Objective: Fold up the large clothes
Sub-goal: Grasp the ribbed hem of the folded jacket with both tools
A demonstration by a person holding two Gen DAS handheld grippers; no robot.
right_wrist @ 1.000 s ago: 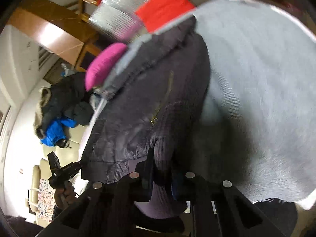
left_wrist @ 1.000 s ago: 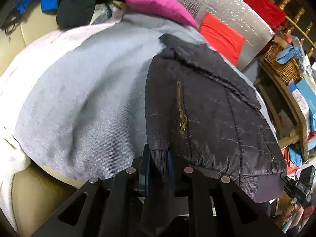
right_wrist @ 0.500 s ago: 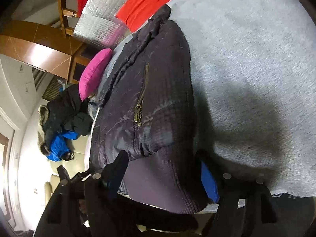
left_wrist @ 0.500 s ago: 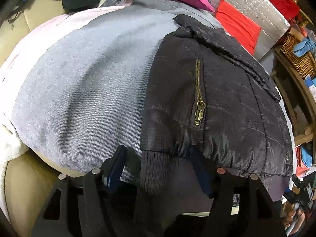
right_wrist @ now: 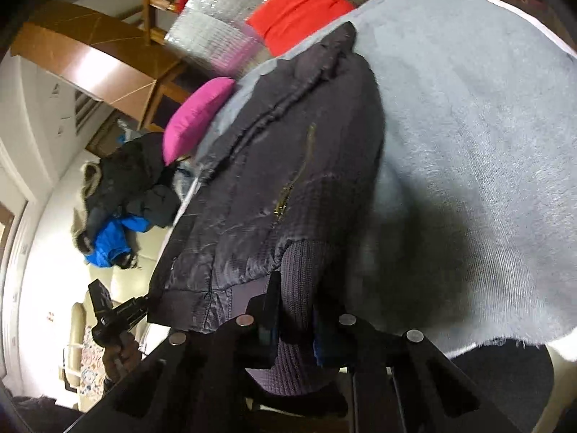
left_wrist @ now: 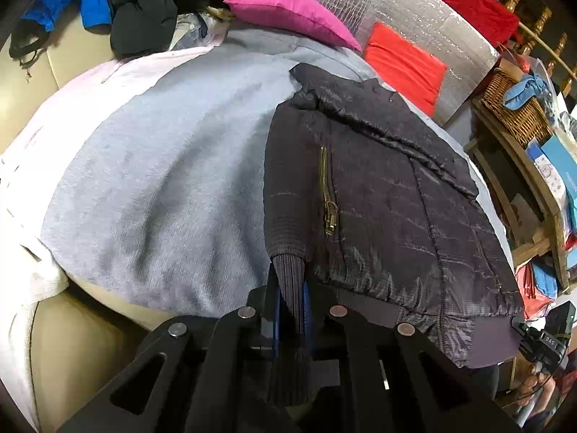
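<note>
A dark quilted jacket (left_wrist: 378, 195) with a brass zip lies folded on a grey blanket (left_wrist: 162, 180) over a sofa. It also shows in the right wrist view (right_wrist: 288, 180) on the same grey blanket (right_wrist: 468, 144). My left gripper (left_wrist: 290, 288) is shut on the jacket's ribbed hem at its near left corner. My right gripper (right_wrist: 294, 296) is shut on the ribbed hem at the other near corner. The other gripper shows at the edge of each view.
A magenta pillow (left_wrist: 288, 11) and a red cushion (left_wrist: 404, 65) lie behind the jacket. A pile of black and blue clothes (left_wrist: 144, 3) sits at the far left. A wooden shelf with a wicker basket (left_wrist: 515, 108) stands to the right.
Half a second ago both grippers stood open around the ribbed hem. Now both have closed on it again, as one second ago.
</note>
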